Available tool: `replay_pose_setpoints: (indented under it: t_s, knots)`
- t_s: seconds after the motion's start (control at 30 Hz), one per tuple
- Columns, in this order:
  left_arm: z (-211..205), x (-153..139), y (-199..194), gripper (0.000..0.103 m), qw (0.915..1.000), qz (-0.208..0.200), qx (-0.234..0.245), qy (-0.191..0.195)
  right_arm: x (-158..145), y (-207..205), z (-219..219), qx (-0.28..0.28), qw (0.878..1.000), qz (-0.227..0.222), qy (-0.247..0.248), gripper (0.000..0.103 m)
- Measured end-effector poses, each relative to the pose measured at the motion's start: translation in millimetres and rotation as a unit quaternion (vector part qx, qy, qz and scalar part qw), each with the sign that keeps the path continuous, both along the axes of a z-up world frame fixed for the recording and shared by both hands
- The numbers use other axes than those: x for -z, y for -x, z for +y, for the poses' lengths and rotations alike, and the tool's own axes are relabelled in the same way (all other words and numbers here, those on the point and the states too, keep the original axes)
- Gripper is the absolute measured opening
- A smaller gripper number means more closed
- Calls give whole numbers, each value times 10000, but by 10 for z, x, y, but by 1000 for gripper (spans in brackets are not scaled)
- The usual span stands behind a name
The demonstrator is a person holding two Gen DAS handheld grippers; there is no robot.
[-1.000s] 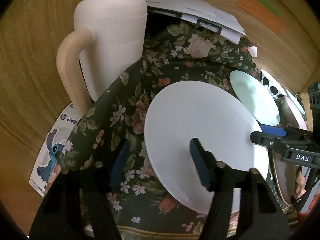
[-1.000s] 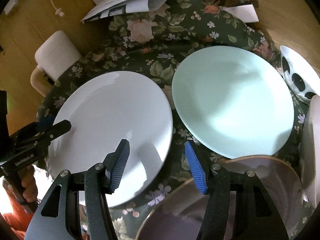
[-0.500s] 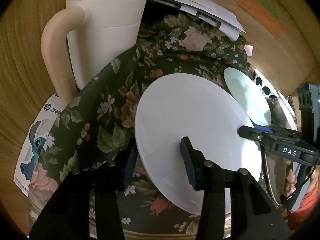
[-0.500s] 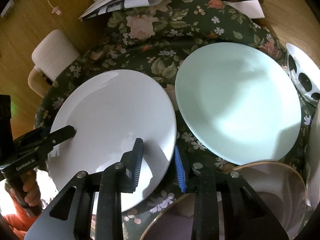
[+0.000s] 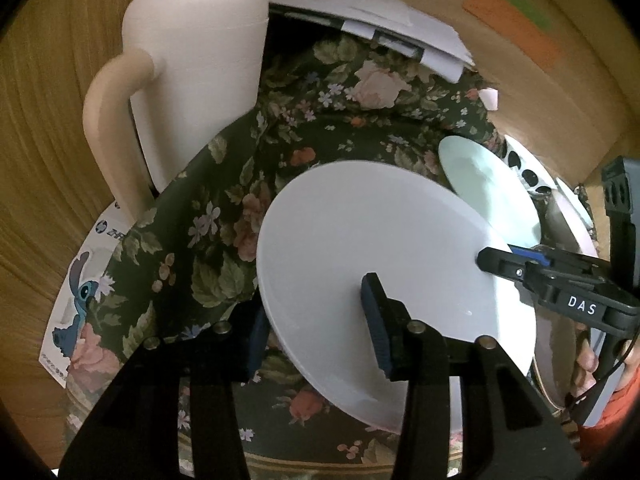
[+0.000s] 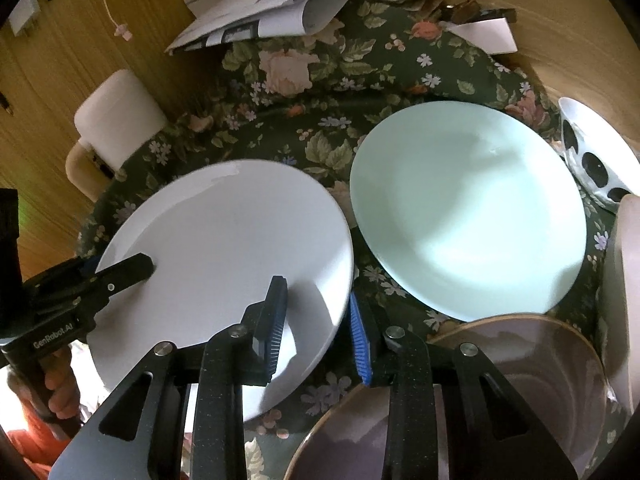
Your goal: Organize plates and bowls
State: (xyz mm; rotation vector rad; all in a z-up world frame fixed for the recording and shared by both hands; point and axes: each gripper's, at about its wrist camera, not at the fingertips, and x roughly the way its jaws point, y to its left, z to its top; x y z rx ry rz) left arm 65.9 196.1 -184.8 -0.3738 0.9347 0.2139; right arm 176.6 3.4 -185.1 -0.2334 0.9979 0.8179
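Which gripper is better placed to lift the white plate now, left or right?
Neither alone: the left gripper and right gripper each clamp opposite edges of the white plate, so a two-handed lift seems best.

both hand-held grippers (image 6: 318, 328) (image 6: 120, 266) on white plate (image 6: 224, 240)

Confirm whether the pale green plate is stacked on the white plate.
No, the round pale green plate lies beside the round white plate on the floral cloth.

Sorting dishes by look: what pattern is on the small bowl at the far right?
White with black spots, clearest in the right wrist view.
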Motion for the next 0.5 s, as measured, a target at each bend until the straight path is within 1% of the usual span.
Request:
replay_pose_setpoints:
  t_s: [0.17,0.4,0.5]
  knots:
    - [-54,-73,23,44,9999,-91,76,-10,-79,84,-145,68,9999,-110,-103,27]
    - [-201,-212,30,44,9991,-258,251,-221,-198,165,-353,223,9991,-264,-248,27]
    - [-274,-269,22,44,9986,-335,322,-254,-261,196,-444,299,9985,-340,-312,27]
